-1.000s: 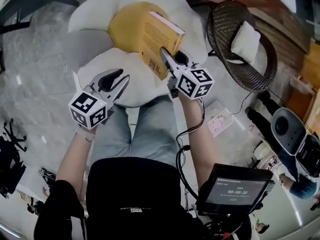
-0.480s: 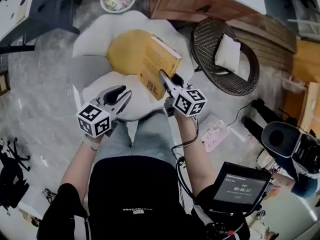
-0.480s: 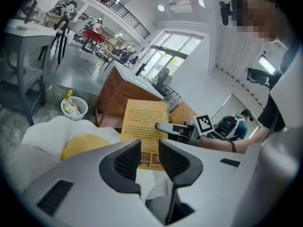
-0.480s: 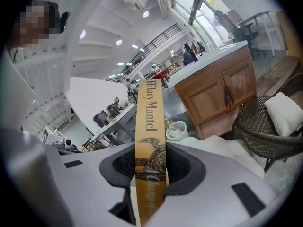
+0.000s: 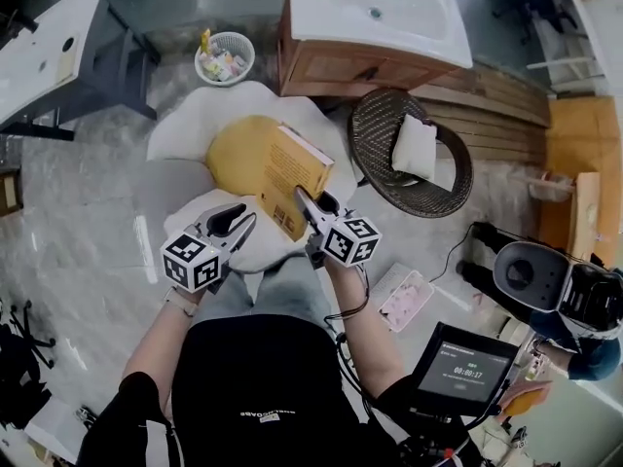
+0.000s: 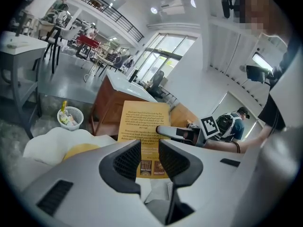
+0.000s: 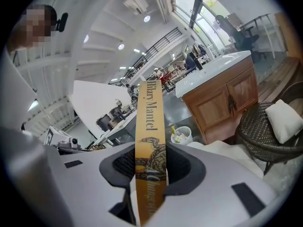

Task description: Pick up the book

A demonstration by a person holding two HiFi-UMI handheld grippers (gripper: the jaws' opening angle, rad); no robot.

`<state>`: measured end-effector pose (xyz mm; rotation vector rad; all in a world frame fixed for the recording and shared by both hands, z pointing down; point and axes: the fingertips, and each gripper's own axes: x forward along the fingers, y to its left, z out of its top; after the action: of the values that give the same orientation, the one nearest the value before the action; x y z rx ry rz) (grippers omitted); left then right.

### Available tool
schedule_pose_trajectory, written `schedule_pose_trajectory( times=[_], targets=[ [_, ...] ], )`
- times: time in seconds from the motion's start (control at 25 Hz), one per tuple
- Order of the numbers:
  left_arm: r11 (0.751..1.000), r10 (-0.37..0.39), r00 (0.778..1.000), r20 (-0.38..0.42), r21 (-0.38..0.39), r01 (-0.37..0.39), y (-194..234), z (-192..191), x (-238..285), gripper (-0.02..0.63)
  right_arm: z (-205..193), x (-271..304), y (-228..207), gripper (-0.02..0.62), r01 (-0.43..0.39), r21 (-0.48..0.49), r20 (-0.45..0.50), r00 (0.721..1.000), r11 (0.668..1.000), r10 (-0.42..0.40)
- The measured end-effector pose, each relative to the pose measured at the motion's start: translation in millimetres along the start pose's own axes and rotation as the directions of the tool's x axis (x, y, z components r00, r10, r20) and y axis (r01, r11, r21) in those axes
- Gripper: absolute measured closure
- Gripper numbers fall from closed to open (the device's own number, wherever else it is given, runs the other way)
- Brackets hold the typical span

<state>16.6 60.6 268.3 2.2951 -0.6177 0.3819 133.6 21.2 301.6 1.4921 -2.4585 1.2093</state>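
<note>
The book [image 5: 292, 185] is gripped by the right tool [image 5: 311, 205], whose jaws are clenched on it near its lower end. In the right gripper view the yellow spine stands up between the two pads, with the title running away from the tool. The book's long axis points up and far from that tool, so most of its weight hangs beyond the grip. Seen from above, it lies over the yellow middle of a white cushion [image 5: 190, 125]. It appears to be held clear of the cushion, though its lower edge is hidden.

The left tool [image 5: 237, 218] is released, its jaws a little apart with nothing between them. It sits just left of the right tool and near it, aimed at the book's printed back cover, which faces it squarely in the left gripper view. The book lies ahead of it and slightly right, not touching. The left tool is near enough to steady the cover if the single grip at the end lets the book tip.
</note>
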Motion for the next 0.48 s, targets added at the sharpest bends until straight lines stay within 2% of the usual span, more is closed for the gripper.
schedule_pose_trajectory(
  times=[0.28, 0.48],
  targets=[
    [0.999, 0.004, 1.000, 0.019, 0.044, -0.005, -17.9, 39.8, -1.2, 0.499, 38.3, -9.4, 19.9, 0.434, -0.025, -0.016, 0.014, 1.000, 1.000, 0.026],
    [0.998, 0.020, 0.998, 0.058, 0.052, -0.023, -22.2, 38.7, -16.9, 0.499, 43.8, -20.2, 36.5, 0.434, -0.042, -0.026, 0.040, 0.998, 0.999, 0.043]
  ],
)
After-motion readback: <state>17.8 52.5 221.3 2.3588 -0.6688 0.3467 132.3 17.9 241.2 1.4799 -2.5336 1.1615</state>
